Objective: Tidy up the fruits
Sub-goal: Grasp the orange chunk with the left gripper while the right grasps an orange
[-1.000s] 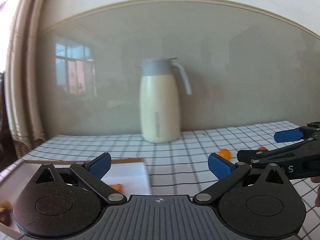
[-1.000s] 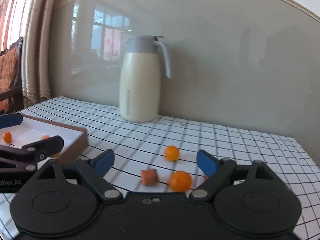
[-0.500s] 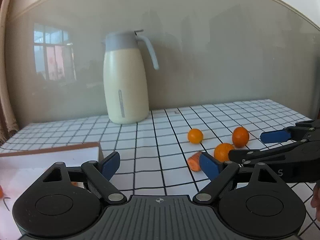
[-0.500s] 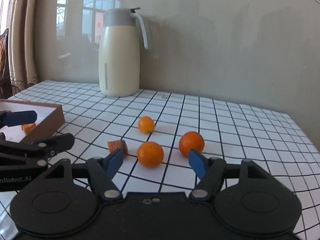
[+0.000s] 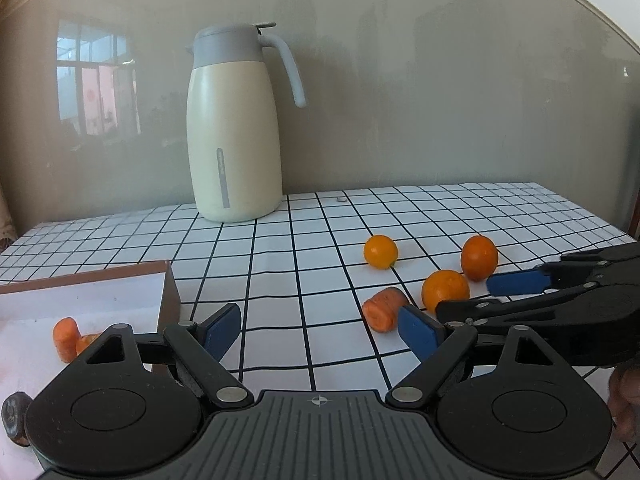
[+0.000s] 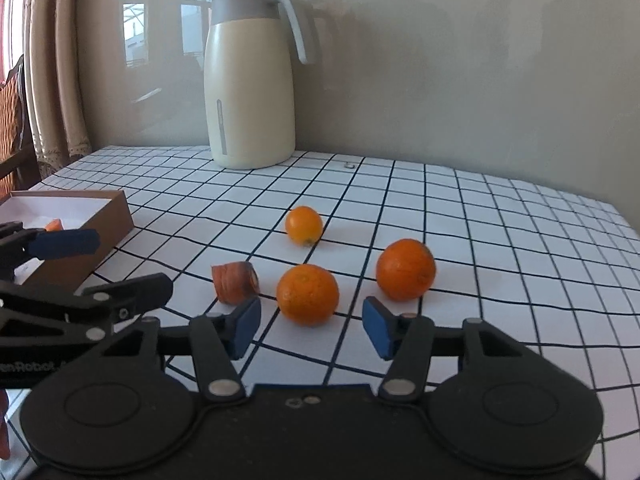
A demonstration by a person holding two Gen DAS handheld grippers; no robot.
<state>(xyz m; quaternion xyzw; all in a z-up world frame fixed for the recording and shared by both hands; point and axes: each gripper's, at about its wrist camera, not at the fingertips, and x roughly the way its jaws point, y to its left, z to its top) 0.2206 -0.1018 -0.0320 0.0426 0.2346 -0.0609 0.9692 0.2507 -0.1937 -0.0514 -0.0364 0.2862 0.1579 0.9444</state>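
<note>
Three oranges lie on the checked tablecloth: a near one (image 6: 307, 294), a right one (image 6: 405, 269) and a small far one (image 6: 304, 225). A carrot chunk (image 6: 235, 282) lies left of the near orange; it also shows in the left wrist view (image 5: 382, 309). My right gripper (image 6: 311, 327) is open and empty, its blue pads just short of the near orange. My left gripper (image 5: 320, 329) is open and empty, between the brown box (image 5: 170, 294) and the carrot chunk. The box holds carrot pieces (image 5: 66, 338).
A cream thermos jug (image 6: 250, 80) stands at the back by the wall. A dark date-like fruit (image 5: 14, 424) lies in the box's near corner. The right gripper shows at the right of the left wrist view (image 5: 560, 300). The table's right edge is near.
Both grippers have swung right, away from the box and toward the loose fruit. The right gripper has come close to the near orange. Both stay open.
</note>
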